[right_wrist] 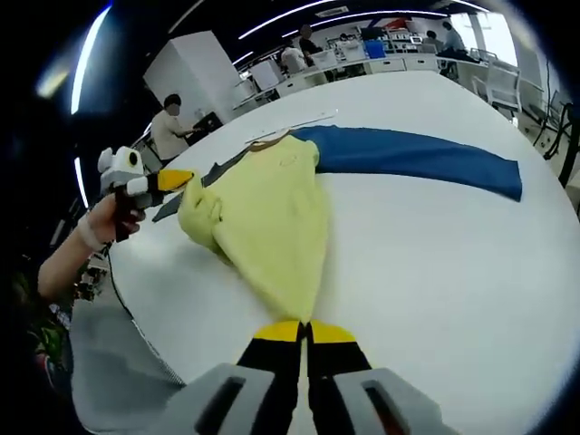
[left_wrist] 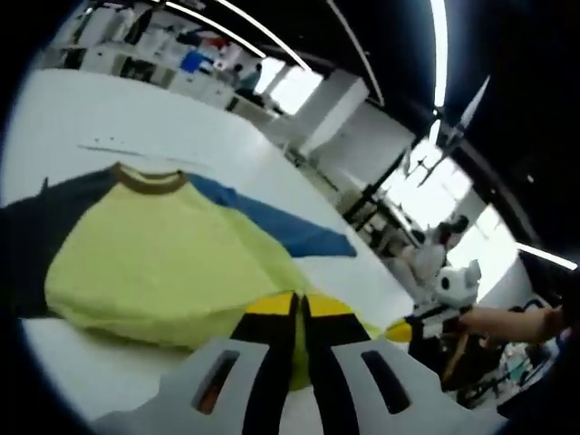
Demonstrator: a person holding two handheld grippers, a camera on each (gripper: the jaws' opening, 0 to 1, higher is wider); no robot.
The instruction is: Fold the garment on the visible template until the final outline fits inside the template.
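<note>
- The garment [left_wrist: 172, 258], a yellow shirt with blue sleeves and a brown collar, lies on the white worktop [left_wrist: 136, 127]; in the left gripper view its collar points away from the camera and its hem comes right up to the claw.
- The left claw [left_wrist: 301, 308] has its two yellow-and-black tips pressed together on the near hem of the yellow cloth, pinching it at the bottom edge.
- From this side, one blue sleeve [left_wrist: 281, 222] stretches out flat to the right of the body, while the other sleeve, dark in shadow, lies at the left.
- In the right gripper view the right claw [right_wrist: 305, 333] is likewise closed, its tips nipping a narrow corner of the yellow cloth that tapers down to them.
- There the shirt [right_wrist: 272, 213] is drawn long and bunched, running from the claw up toward the collar, and the long blue sleeve [right_wrist: 417, 159] lies flat across the worktop [right_wrist: 453, 272] to the right.
- The left claw [right_wrist: 177, 181] comes in from the left of this view, held by a person's hand [right_wrist: 113, 217], its yellow tip touching the rumpled far edge of the yellow cloth.
- People sit at desks in the background of the room.
</note>
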